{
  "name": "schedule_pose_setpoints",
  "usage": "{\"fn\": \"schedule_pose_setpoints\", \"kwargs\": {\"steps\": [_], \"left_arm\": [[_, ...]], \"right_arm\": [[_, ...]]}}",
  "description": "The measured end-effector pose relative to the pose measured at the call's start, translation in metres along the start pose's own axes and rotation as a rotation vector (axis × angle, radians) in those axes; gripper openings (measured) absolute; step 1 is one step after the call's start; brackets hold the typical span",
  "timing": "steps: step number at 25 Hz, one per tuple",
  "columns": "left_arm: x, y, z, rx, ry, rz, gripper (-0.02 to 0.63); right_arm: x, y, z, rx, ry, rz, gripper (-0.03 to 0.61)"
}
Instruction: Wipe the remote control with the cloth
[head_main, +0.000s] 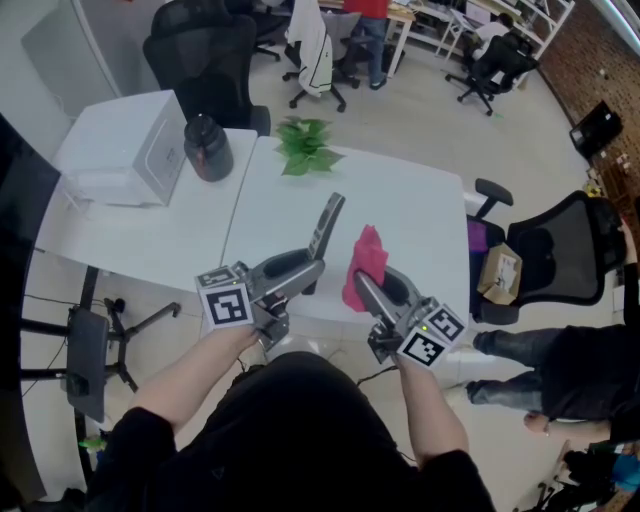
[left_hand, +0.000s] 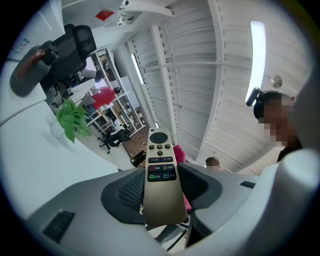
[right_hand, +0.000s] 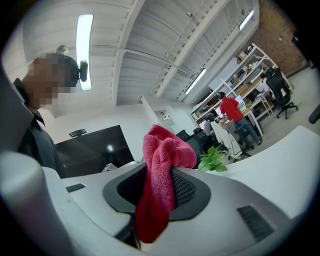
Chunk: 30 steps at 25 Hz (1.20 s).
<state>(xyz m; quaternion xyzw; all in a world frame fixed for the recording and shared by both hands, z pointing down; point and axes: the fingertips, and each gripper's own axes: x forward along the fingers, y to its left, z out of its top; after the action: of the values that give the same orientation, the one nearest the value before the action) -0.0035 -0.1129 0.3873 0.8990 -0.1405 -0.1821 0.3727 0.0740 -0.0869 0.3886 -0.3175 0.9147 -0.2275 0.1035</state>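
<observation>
1. While both claws hang over the table's (head_main: 400, 215) near edge, L gripper (head_main: 312, 270) is clamped on the remote control's (head_main: 330, 222) lower end — its long axis runs up and away from the person.
2. R gripper (head_main: 368, 288) pinches the red cloth (head_main: 366, 258), bunched, just right of the remote, apart.
3. Next, prob.: the cloth must cross leftward, then rub along the remote's length.
</observation>
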Motion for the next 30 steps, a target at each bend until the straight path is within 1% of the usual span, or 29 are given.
{"fn": "schedule_pose_setpoints", "kwargs": {"steps": [4,8,13,15,17,19,23,26,30], "left_arm": [[-0.001,0.009,-0.004,0.058,0.024,0.058,0.209],[-0.005,0.023,-0.007,0.149,0.056,0.145,0.209],[-0.011,0.042,-0.005,0.310,0.106,0.302,0.209],[-0.015,0.050,-0.003,0.368,0.126,0.378,0.209],[-0.019,0.059,-0.001,0.420,0.143,0.451,0.209],[-0.025,0.070,0.001,0.478,0.163,0.536,0.209],[-0.040,0.094,0.004,0.588,0.225,0.711,0.209],[-0.049,0.110,0.003,0.615,0.249,0.786,0.209],[-0.057,0.133,0.002,0.614,0.250,0.854,0.209]], "right_arm": [[-0.012,-0.010,0.003,-0.080,0.008,-0.109,0.118],[-0.020,-0.017,0.000,-0.165,0.027,-0.218,0.118],[-0.029,-0.026,-0.002,-0.315,0.085,-0.390,0.118],[-0.032,-0.030,-0.003,-0.359,0.111,-0.451,0.118],[-0.033,-0.033,-0.005,-0.385,0.137,-0.493,0.117],[-0.033,-0.034,-0.008,-0.397,0.155,-0.514,0.117],[-0.032,-0.033,-0.013,-0.409,0.179,-0.525,0.117],[-0.032,-0.032,-0.014,-0.412,0.184,-0.533,0.117],[-0.032,-0.033,-0.017,-0.415,0.188,-0.533,0.117]]}}
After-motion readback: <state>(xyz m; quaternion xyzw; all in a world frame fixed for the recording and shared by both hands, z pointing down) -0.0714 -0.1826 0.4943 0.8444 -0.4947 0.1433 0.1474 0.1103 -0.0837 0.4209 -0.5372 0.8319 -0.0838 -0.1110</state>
